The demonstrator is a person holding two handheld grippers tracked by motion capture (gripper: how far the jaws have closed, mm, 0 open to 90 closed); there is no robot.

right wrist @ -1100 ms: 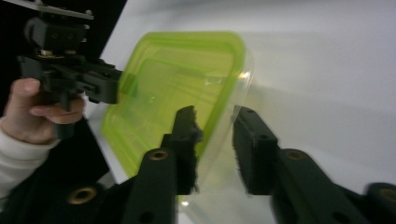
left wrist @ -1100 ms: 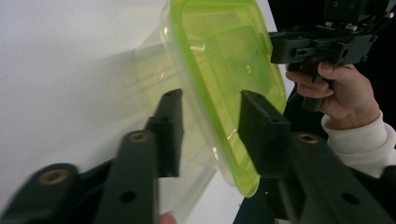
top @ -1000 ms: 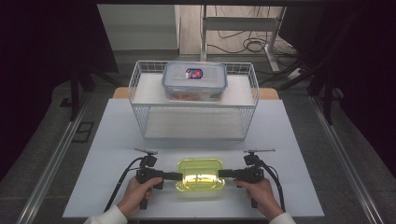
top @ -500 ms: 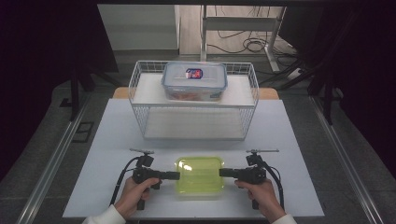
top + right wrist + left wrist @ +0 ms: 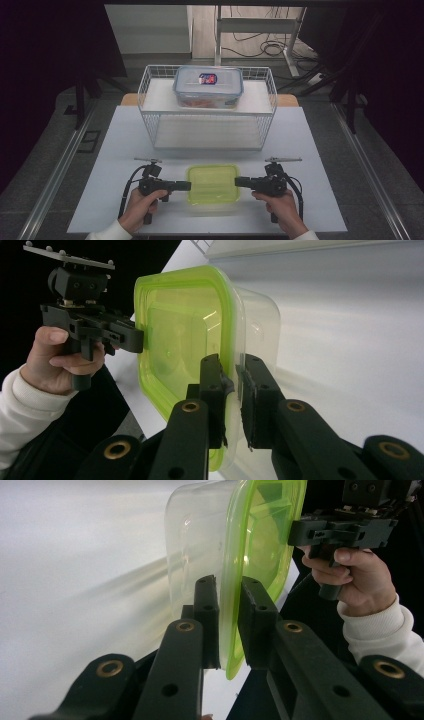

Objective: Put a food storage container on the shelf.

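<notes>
Now my left gripper [image 5: 186,186] pinches the nine o'clock edge of the green-lidded clear container [image 5: 213,185], and my right gripper [image 5: 239,182] pinches its three o'clock edge; both pairs of jaws have just been closing and stand narrow, clamped on the lid's rim. Between them the container hangs level above the white table [image 5: 115,150]. At twelve o'clock beyond it stands the wire basket [image 5: 150,80], bearing a blue-lidded food box [image 5: 208,86].

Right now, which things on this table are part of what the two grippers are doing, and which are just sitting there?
In the job:
- green-lidded container
- left gripper, clamped on its rim
- right gripper, clamped on the opposite rim

Just sitting there:
- wire basket
- blue-lidded food box on top of it
</notes>
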